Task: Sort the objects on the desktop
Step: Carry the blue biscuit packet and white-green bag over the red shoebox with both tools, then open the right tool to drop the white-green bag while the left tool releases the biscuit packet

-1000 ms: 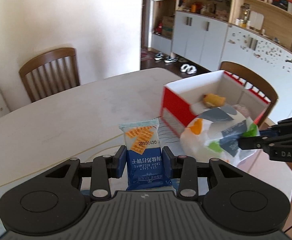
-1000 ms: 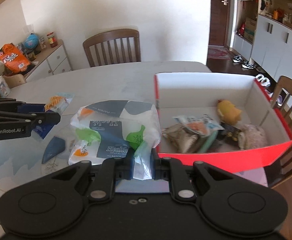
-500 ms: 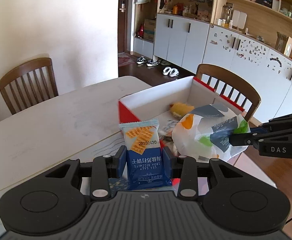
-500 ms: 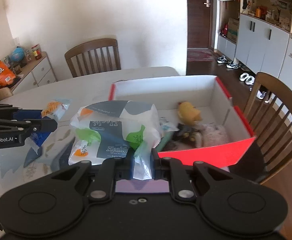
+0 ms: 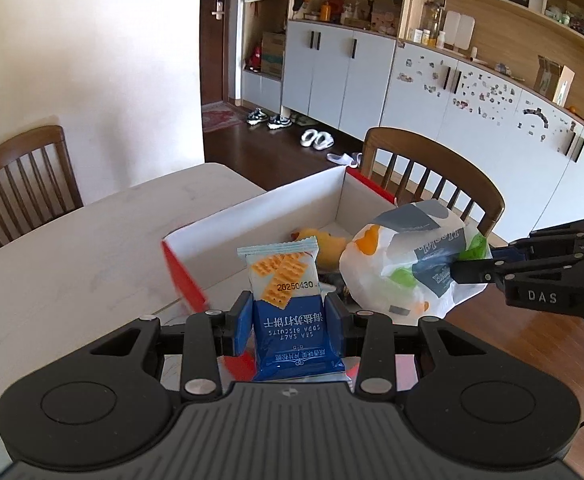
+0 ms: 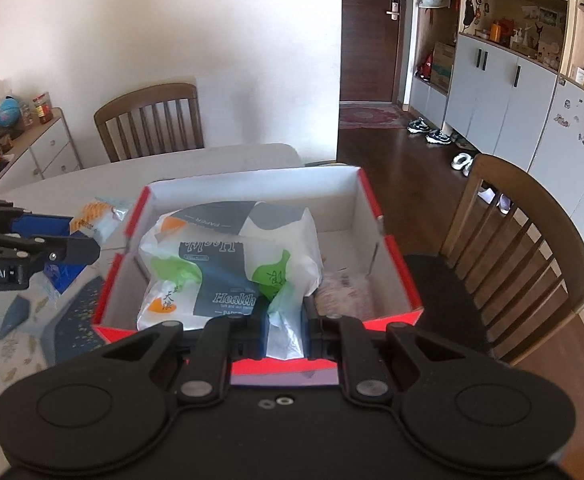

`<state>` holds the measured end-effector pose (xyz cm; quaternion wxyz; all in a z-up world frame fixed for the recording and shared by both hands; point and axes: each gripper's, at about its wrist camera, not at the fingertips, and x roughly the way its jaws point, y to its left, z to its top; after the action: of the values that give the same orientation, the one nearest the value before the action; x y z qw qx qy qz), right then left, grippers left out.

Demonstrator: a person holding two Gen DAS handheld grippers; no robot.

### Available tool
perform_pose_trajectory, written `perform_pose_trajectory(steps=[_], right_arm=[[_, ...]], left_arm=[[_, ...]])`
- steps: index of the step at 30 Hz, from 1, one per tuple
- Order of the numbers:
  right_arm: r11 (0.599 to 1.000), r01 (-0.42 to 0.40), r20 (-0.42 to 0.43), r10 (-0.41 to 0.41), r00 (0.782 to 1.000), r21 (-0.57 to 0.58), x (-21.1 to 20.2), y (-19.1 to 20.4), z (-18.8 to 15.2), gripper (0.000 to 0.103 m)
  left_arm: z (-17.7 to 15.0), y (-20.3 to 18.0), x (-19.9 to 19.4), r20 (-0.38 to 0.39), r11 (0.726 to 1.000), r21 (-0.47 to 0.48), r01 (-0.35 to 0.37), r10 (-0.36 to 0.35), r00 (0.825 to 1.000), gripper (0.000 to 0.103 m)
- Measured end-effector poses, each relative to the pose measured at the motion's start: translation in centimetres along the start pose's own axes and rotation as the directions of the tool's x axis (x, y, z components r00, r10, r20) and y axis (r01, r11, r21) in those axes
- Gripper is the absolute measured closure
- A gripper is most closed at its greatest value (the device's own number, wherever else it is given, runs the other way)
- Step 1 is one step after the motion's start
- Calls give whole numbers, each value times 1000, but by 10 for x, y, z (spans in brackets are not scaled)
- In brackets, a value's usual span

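My right gripper [image 6: 284, 334] clamps the twisted neck of the soft white plastic tissue pack with grey, green and orange print [image 6: 228, 264], so it hangs over the open red cardboard box with white walls [image 6: 396, 256], ready to drop. My left gripper [image 5: 288, 322] grips the blue-and-white soda biscuit packet [image 5: 286, 304] upright near the box corner; it looks flat, glossy and sealed.

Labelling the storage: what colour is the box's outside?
Red outside, white inside; the box shows best in the right wrist view.
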<state>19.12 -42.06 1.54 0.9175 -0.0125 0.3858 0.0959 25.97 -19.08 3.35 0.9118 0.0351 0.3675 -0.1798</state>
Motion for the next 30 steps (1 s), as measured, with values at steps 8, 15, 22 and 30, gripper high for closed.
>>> perform_pose_trajectory(steps=[8, 15, 22, 30], right_arm=[[1000, -10, -38, 10, 999, 1, 18, -14, 7, 88], [1000, -16, -78, 14, 997, -26, 37, -14, 11, 88], [999, -11, -104, 6, 995, -52, 58, -10, 15, 88], [994, -29, -144, 14, 990, -107, 76, -3, 15, 88]], left_arm=[[29, 8, 43, -56, 999, -27, 22, -24, 998, 66], [40, 17, 85, -140, 1000, -23, 14, -17, 990, 66], [45, 22, 119, -192, 1000, 18, -18, 21, 981, 66], [42, 23, 144, -233, 999, 25, -28, 33, 972, 66]])
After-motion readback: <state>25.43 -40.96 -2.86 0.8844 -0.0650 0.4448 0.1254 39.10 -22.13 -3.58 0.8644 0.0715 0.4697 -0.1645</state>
